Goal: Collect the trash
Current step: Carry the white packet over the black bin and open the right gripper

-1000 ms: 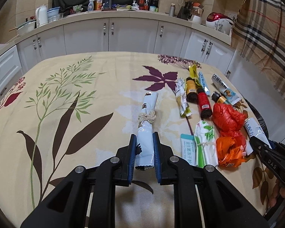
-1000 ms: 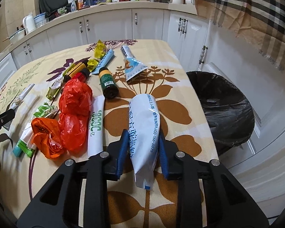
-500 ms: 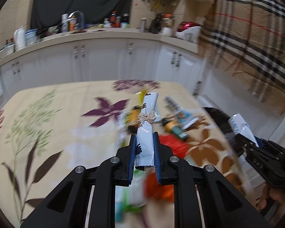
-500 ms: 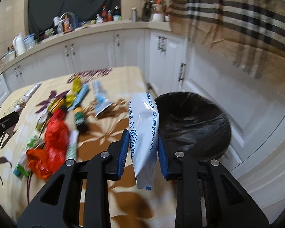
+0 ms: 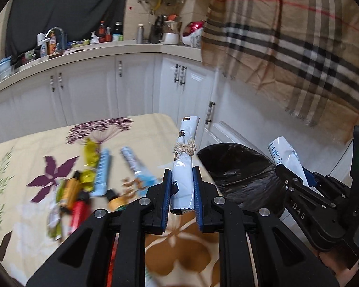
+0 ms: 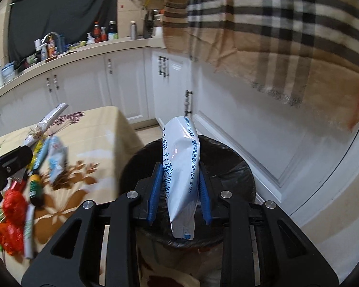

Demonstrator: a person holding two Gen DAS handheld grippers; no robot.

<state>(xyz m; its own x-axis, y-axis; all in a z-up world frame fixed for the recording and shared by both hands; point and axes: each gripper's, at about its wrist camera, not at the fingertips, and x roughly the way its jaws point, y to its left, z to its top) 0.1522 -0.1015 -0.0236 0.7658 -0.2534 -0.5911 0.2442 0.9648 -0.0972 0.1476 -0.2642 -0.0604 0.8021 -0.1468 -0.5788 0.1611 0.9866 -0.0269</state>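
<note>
The right gripper [image 6: 179, 191] clamps a glossy white pouch with blue print [image 6: 180, 165] above the black-lined round bin [image 6: 229, 165]; the left gripper [image 5: 181, 196] pinches a pale rolled wrapper tied with twine [image 5: 183, 165] over the table edge. Best to centre each over the bin's mouth before letting go

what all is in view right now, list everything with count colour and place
rolled packet: 1, pale blue, tied with string, in left gripper
pouch: 1, white, blue print, in right gripper over bin
bin: 1, black liner, beside table
table: 1, cream floral cloth
loose trash: several pieces, red, orange, yellow, blue, on table
cabinets: white, behind
plaid cloth: 1, tan, hanging right
left gripper: 1, black, shut
right gripper: 1, black, shut
</note>
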